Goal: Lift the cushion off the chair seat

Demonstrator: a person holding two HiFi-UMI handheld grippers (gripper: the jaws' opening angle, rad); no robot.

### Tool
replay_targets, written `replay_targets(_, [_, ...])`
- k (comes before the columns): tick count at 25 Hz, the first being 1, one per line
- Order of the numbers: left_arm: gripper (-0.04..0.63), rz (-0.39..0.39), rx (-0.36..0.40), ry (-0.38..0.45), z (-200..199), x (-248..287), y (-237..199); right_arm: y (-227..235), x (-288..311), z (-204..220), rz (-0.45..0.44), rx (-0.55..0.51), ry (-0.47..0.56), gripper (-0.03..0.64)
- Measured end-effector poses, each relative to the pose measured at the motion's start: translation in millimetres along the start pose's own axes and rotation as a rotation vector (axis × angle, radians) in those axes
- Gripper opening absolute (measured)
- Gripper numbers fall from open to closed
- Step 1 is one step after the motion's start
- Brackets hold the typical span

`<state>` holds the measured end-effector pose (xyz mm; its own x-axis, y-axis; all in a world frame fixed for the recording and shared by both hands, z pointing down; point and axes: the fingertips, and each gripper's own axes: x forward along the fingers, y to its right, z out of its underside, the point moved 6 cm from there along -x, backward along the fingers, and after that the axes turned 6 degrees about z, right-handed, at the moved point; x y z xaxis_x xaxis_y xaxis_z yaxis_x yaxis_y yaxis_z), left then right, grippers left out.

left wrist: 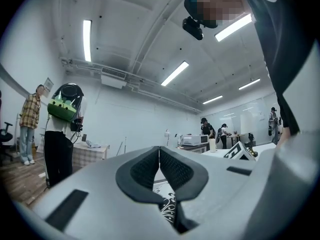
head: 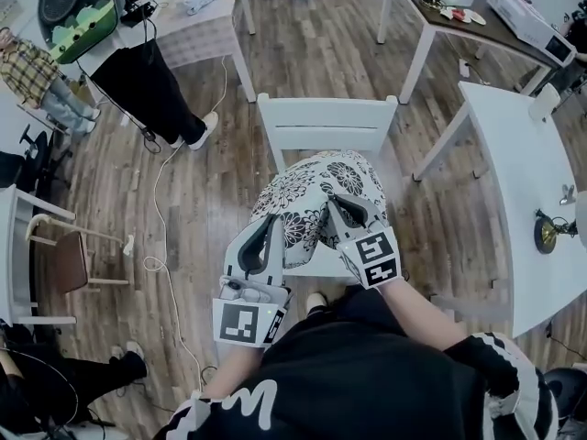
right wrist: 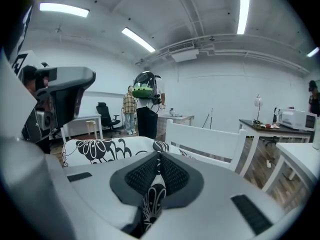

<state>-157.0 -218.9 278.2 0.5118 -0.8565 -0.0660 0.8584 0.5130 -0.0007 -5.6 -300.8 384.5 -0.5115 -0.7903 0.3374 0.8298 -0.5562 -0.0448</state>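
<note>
A black-and-white floral cushion (head: 316, 195) hangs over the seat of a white chair (head: 326, 122), gripped along the edge farthest from the chair's backrest. The left gripper (head: 269, 230) and the right gripper (head: 341, 211) each have their jaws pressed together on a fold of the patterned fabric, as both gripper views show. The two pinches sit side by side at the front of the chair, apparently so that the soft pad rises evenly rather than sagging to one side. The front edge stands clear of the seat, while the cushion's rear slopes down toward the backrest — whether it touches the seat there cannot be told. The lift looks well under way; a weak hold on thin fabric could let it slip.
</note>
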Motion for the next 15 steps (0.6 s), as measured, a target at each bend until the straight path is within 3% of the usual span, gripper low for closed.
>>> replay_targets(15, [0.007, -0.002, 0.052, 0.050, -27, 6, -6, 19, -38, -71, 0.083, 0.008, 0.206, 0.031])
